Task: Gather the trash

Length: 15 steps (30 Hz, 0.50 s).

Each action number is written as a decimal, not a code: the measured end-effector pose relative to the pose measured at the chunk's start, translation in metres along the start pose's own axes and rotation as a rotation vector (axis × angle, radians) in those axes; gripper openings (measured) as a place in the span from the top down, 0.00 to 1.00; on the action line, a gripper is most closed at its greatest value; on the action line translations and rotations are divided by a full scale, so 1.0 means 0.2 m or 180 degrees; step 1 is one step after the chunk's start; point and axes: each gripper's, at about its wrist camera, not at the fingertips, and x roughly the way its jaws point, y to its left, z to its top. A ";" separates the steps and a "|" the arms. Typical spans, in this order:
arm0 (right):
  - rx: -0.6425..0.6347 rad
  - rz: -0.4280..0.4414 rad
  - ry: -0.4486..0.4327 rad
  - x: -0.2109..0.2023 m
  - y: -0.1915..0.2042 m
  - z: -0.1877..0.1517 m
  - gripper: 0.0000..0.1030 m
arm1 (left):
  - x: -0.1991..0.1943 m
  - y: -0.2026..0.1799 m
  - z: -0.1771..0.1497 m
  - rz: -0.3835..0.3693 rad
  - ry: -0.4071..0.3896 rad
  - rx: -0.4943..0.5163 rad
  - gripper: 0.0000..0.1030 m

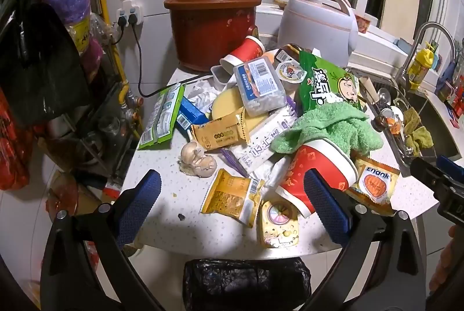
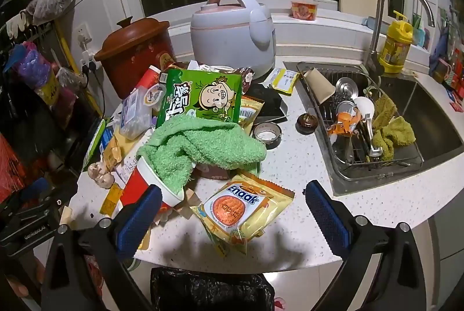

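Both hand-held grippers hang over the near edge of the bench [image 2: 304, 160], jaws spread wide, nothing between them: left hand-held gripper [image 1: 232, 201], right hand-held gripper [image 2: 235, 212]. We read this as the start: nothing picked yet, trash all on the bench, black-lined bin [image 2: 208, 290] waiting just below the edge.

Trash sits in one heap at the bench's left-centre: Enaak packet [image 2: 240, 209] nearest the right hand-held gripper, tipped red cup [image 1: 316, 174] partly under the green towel [image 2: 200, 148], yellow wrapper [image 1: 232, 195] between the left hand-held gripper's fingers in view, big green snack bag [image 2: 203, 99] behind.

Next move, we judge: drop onto a loose flat packet, pinch an edge, carry it over the bin. Flat wrappers may slide; the towel is probably not trash.

Left wrist view alone shows the garlic bulb [image 1: 197, 163] clearly and the small pastel toy [image 1: 278, 224]. Right wrist view alone shows the sink rack [image 2: 377, 154], tape roll [image 2: 266, 134] and the dark round knob [image 2: 306, 122].
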 end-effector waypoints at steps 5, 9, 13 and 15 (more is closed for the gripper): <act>-0.0002 -0.0013 0.0026 0.00 0.00 0.02 0.05 | 0.00 0.00 0.00 0.0011 0.0006 -0.0002 0.07; -0.0005 -0.0018 0.0034 -0.01 0.01 0.03 0.05 | 0.00 0.00 0.00 0.0017 -0.0003 -0.0003 0.07; 0.0001 -0.0021 0.0036 0.00 0.00 0.02 0.05 | 0.00 0.00 0.00 0.0013 0.0008 0.0005 0.07; -0.0005 -0.0016 0.0037 0.00 0.00 0.02 0.05 | 0.00 0.00 0.00 0.0020 0.0006 0.0005 0.07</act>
